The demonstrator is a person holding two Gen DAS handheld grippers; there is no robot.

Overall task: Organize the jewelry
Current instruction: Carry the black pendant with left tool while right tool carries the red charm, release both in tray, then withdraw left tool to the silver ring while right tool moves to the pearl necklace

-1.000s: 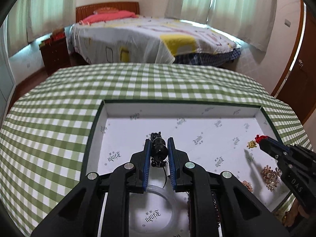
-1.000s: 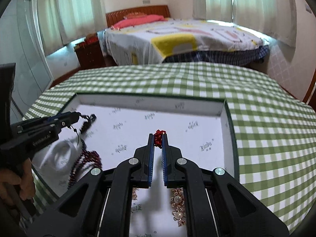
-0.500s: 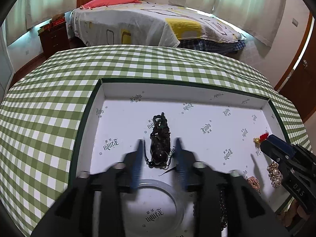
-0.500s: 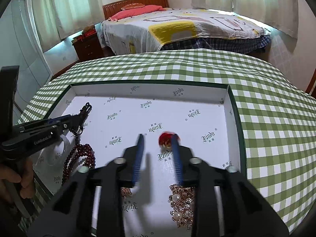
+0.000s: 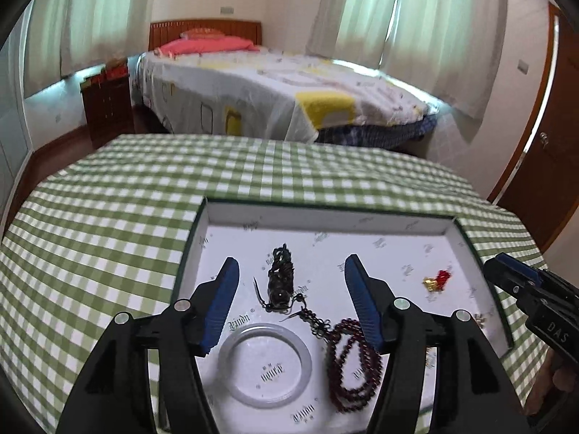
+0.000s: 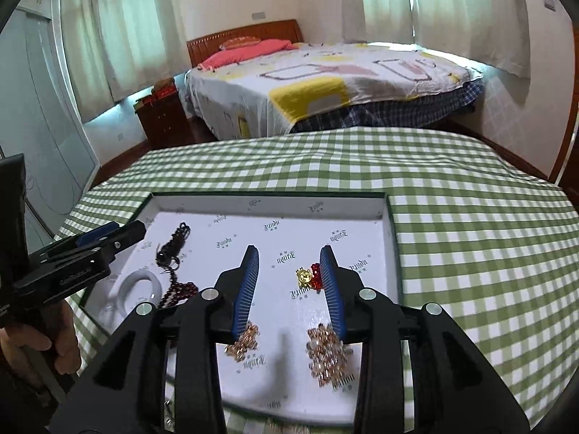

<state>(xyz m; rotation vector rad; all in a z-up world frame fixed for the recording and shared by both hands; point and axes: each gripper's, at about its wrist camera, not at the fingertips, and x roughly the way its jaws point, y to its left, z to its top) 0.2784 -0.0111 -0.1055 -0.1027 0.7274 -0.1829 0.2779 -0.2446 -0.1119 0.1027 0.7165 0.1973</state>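
A white-lined tray (image 5: 325, 217) lies on the green checked table. My left gripper (image 5: 291, 262) hangs above it, its jaws opening, and a black corded pendant (image 5: 280, 285) lies loose on the tray floor between the fingers. Nearer me are a white bangle (image 5: 226, 361) and a dark red bead bracelet (image 5: 331, 354). My right gripper (image 6: 288, 253) is also opening. A red and gold charm (image 6: 309, 276) rests on the tray (image 6: 267, 204) just inside its right finger, not pinched. Each gripper shows in the other's view, the right one (image 5: 506, 271) and the left one (image 6: 134, 231).
Two gold brooches (image 6: 327, 347) (image 6: 246, 340) lie near the tray's front right. A hand (image 6: 61, 347) holds the left gripper's handle. Checked cloth (image 6: 470, 253) surrounds the tray. Beyond the table stand a bed (image 5: 271, 90), a nightstand (image 5: 106, 108) and a wooden door (image 5: 550, 144).
Both grippers opened and rose away from the tray. The left let go of the black pendant and the right let go of the red and gold charm; both pieces now lie on the tray.
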